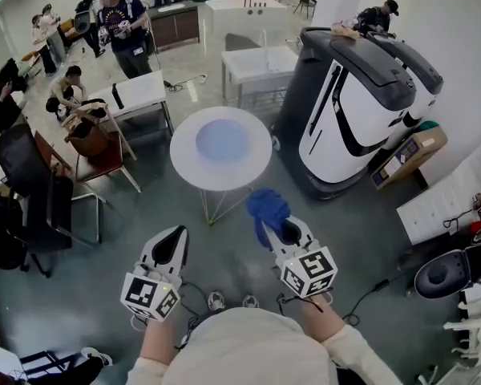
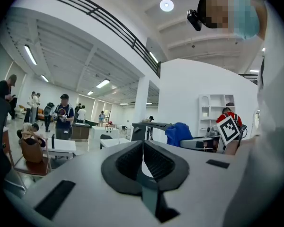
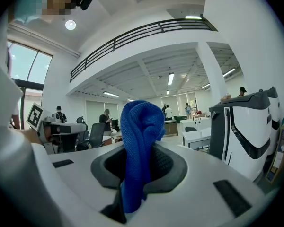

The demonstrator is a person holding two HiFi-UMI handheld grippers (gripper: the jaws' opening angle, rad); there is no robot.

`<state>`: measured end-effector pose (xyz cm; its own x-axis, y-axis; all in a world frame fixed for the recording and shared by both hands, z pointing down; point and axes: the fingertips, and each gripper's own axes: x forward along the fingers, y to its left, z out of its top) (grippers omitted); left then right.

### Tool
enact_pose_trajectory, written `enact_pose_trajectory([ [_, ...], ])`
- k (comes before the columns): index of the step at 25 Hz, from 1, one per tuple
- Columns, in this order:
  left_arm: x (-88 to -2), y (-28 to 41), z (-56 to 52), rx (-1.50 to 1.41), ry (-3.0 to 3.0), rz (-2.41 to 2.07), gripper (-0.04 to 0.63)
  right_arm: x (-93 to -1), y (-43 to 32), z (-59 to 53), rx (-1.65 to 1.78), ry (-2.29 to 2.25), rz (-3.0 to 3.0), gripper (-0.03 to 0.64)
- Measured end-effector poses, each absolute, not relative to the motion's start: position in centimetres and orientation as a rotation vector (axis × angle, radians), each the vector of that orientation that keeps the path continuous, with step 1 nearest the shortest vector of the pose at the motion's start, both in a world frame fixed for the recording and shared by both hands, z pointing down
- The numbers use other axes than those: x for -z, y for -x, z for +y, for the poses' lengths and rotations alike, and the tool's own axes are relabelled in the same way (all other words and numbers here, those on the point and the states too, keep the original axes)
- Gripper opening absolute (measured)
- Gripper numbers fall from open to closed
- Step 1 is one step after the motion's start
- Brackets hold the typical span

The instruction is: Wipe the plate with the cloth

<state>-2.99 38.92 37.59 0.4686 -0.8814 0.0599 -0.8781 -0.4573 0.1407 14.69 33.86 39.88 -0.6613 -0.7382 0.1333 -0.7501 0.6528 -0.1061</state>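
On table (image 1: 252, 175), plate (image 1: 222, 140): head view only

A round white worktop (image 1: 184, 165) stands mid-floor on thin legs. To its right looms a big black-and-white machine (image 1: 349, 107), with a cardboard box (image 1: 407, 156) beside it. Left, a brown bag (image 1: 88, 139) sits on a chair (image 1: 106, 164). Far off stands a person in a cap (image 1: 122, 24).

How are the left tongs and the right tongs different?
The left tongs are empty; the right tongs hold a blue cloth. The left tongs' pads meet with no gap, while the right tongs' pads are kept apart by the cloth bunched between them. Both are white with dark pads, and neither has reached the table.
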Motion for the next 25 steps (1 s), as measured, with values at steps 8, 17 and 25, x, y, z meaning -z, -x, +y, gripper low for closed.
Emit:
enact_pose_trajectory([
  [8, -38.2, 5.7, 38.1, 0.043, -2.567, -1.501, 0.038, -39.5, -13.1, 33.2, -0.256, -1.318, -2.788, 0.092],
  [17, -39.6, 9.6, 37.1, 0.024, -2.572, -1.422, 0.038, -40.1, -10.9, 33.3, -0.286, -1.44, -2.738, 0.092],
  [25, -40.3, 9.3, 33.7, 0.035, -2.56, -1.392, 0.038, -41.0, -10.7, 29.8, -0.311, -1.415, -2.722, 0.092],
])
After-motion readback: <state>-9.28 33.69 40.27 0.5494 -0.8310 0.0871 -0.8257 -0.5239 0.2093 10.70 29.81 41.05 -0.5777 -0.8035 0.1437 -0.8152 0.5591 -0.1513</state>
